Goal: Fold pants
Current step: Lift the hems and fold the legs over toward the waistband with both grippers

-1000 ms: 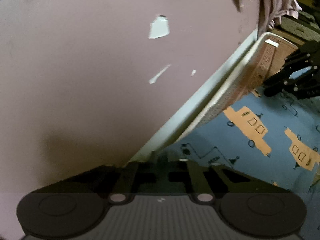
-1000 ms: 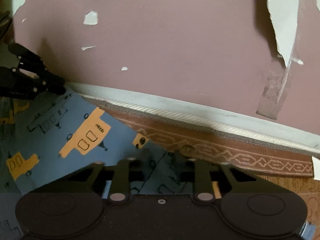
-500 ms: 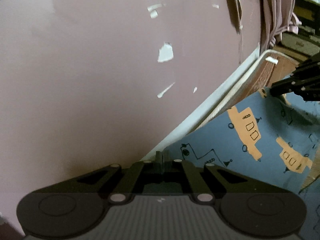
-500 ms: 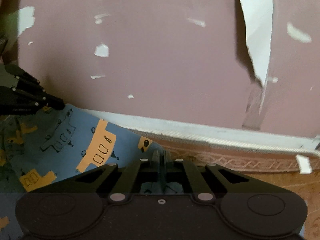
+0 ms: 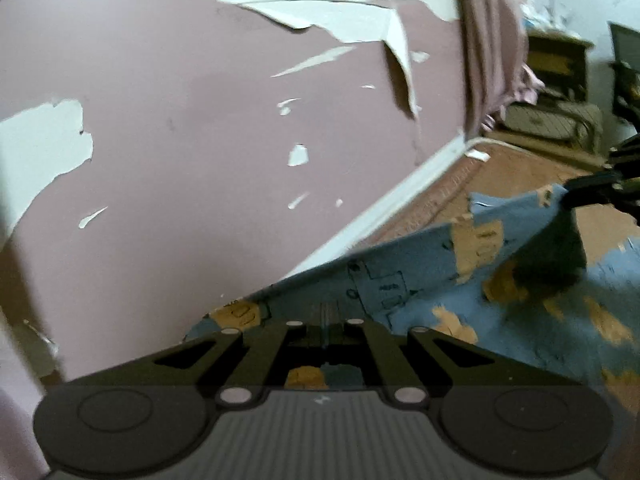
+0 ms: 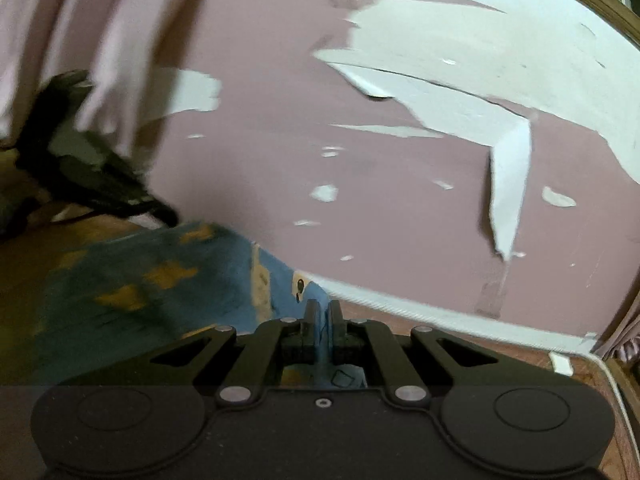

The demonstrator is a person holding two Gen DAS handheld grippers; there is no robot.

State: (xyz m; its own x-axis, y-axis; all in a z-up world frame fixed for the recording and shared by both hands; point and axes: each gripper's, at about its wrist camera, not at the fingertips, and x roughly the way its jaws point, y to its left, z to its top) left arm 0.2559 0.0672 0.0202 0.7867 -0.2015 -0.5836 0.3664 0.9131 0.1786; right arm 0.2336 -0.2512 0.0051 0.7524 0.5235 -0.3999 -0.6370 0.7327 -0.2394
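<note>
Pants [image 5: 432, 280]: blue fabric with orange vehicle print, lifted off the floor and stretched between both grippers. Left gripper [image 5: 326, 316] is clamped on one corner; jaws closed tight, fabric pinched in the narrow slot and also showing through the linkage below. Right gripper [image 6: 322, 312] likewise closed on the other corner, a thin blue strip running down between its fingers [image 6: 309, 314].

In the left wrist view the cloth edge runs up and right from the near jaws to the right gripper [image 5: 592, 190] at the far right, which pinches the raised corner; fabric below that corner sags in a dark fold, with more of the pants lower right, blurred. In the right wrist view the pants [image 6: 160, 280] spread left from the jaws, heavily motion-blurred, up to the left gripper [image 6: 100, 176] at the far left.

Behind: pink wall [image 5: 200, 180] with big peeling white patches, white baseboard [image 5: 400, 208] along its foot, patterned brownish rug [image 5: 520, 172] on the floor. Pink curtain [image 5: 488, 40] hangs at the far right of the left view. Furniture past the curtain is too blurred to identify.
</note>
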